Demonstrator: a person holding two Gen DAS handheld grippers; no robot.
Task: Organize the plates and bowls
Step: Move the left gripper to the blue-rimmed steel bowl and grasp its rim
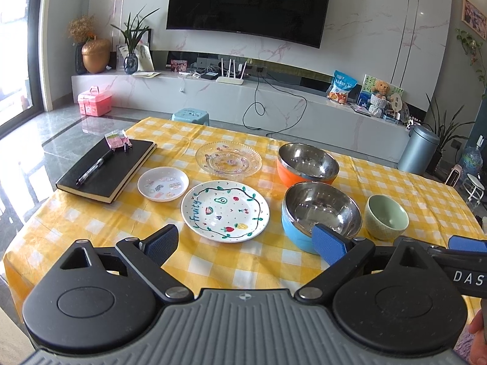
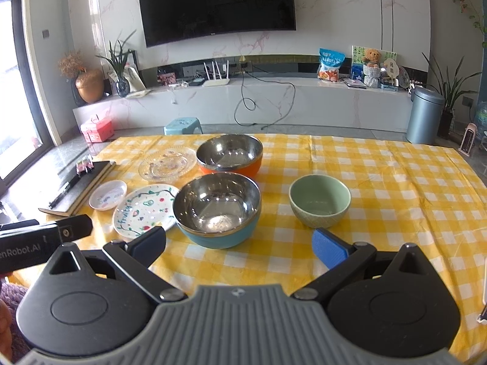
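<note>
On the yellow checked tablecloth (image 1: pixel 91 222) lie a fruit-painted plate (image 1: pixel 225 210), a small white dish (image 1: pixel 163 184) and a clear glass plate (image 1: pixel 228 159). To their right stand a blue steel bowl (image 1: pixel 321 213), an orange steel bowl (image 1: pixel 307 164) and a green ceramic bowl (image 1: pixel 386 216). My left gripper (image 1: pixel 246 245) is open and empty, above the near table edge in front of the painted plate. My right gripper (image 2: pixel 240 245) is open and empty, in front of the blue bowl (image 2: pixel 217 210) and the green bowl (image 2: pixel 319 200).
A black notebook (image 1: pixel 106 170) with a pen and a pink packet lies at the table's left. The right gripper's body (image 1: pixel 456 261) shows at the right edge of the left view. A TV bench, a stool and a bin stand beyond the table.
</note>
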